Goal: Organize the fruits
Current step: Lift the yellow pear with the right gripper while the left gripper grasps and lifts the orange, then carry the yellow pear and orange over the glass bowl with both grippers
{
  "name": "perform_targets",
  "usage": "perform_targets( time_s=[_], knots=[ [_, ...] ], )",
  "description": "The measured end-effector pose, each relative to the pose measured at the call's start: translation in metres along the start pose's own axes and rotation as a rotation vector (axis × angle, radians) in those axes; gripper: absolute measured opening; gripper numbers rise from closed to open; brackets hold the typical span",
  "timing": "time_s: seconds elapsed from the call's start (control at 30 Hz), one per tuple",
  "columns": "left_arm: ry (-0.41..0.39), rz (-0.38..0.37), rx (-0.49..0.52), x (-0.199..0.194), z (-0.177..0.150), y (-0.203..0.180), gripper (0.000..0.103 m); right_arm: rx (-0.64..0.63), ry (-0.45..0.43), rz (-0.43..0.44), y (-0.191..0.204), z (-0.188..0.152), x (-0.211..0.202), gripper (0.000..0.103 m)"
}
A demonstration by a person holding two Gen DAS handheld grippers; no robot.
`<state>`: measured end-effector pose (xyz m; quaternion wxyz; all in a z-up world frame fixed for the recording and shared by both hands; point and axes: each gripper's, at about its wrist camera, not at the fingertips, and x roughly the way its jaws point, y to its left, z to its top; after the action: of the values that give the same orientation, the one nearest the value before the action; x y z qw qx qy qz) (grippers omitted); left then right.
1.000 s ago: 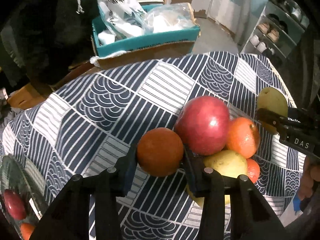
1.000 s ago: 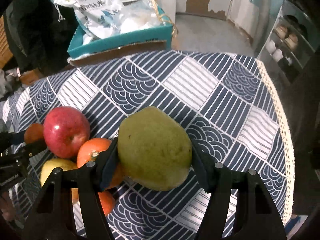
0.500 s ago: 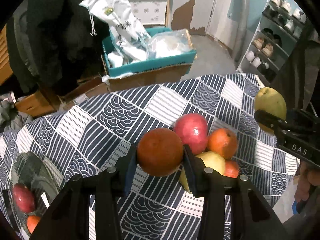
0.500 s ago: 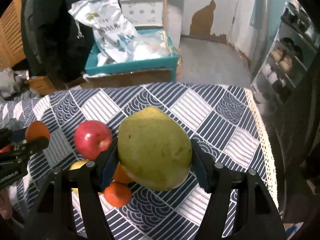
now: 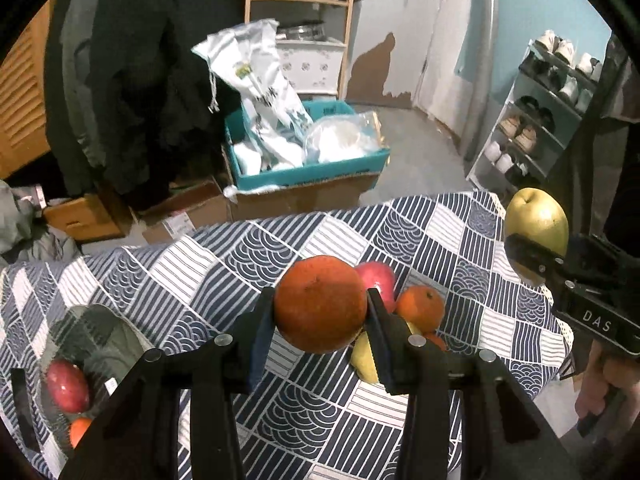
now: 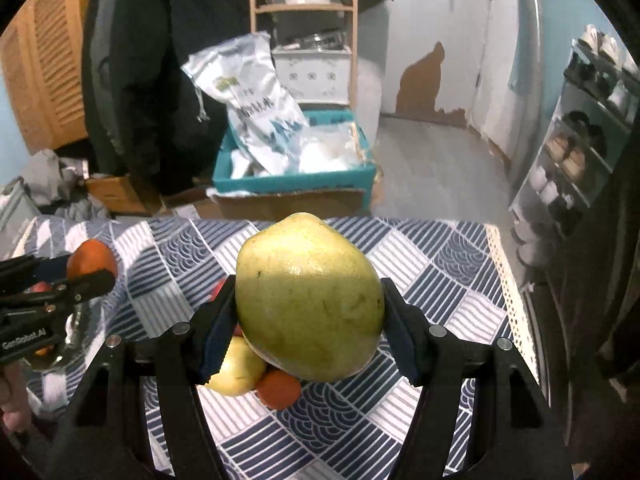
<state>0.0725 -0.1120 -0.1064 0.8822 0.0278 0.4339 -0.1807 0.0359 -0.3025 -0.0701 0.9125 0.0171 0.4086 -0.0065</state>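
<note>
My left gripper (image 5: 320, 312) is shut on an orange (image 5: 320, 308), held well above the patterned tablecloth (image 5: 224, 272). My right gripper (image 6: 308, 304) is shut on a large green pear (image 6: 308, 296), also lifted off the table; the same pear (image 5: 536, 216) shows at the right of the left wrist view. Below on the cloth lies a heap of fruit: a red apple (image 5: 378, 276), a small orange (image 5: 420, 308) and a yellow pear (image 5: 364, 356). A clear container (image 5: 80, 360) at the lower left holds a red apple (image 5: 67, 386) and an orange.
Beyond the table's far edge stands a teal box (image 5: 304, 168) with white bags on cardboard cartons. Dark coats hang at the back left, a shoe rack (image 5: 540, 120) stands at the right. The cloth's lace edge (image 6: 508, 288) marks the table's right side.
Both grippers have risen with their fruit, so the table and fruit heap look smaller and more of the room shows. Neither grip has altered.
</note>
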Motion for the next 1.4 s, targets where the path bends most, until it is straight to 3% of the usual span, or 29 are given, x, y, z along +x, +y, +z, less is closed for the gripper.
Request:
perform_targets(
  time_s=[0.7, 1.4],
  knots=[
    [-0.12, 0.024, -0.029, -0.067, 0.002, 0.022, 0.044, -0.051, -0.131, 0.082, 0.037, 0.021, -0.057, 0.067],
    [-0.142, 0.092, -0.095, -0.088, -0.013, 0.073, 0.044, -0.116, -0.124, 0.184, 0.106, 0.033, -0.048, 0.067]
  ],
)
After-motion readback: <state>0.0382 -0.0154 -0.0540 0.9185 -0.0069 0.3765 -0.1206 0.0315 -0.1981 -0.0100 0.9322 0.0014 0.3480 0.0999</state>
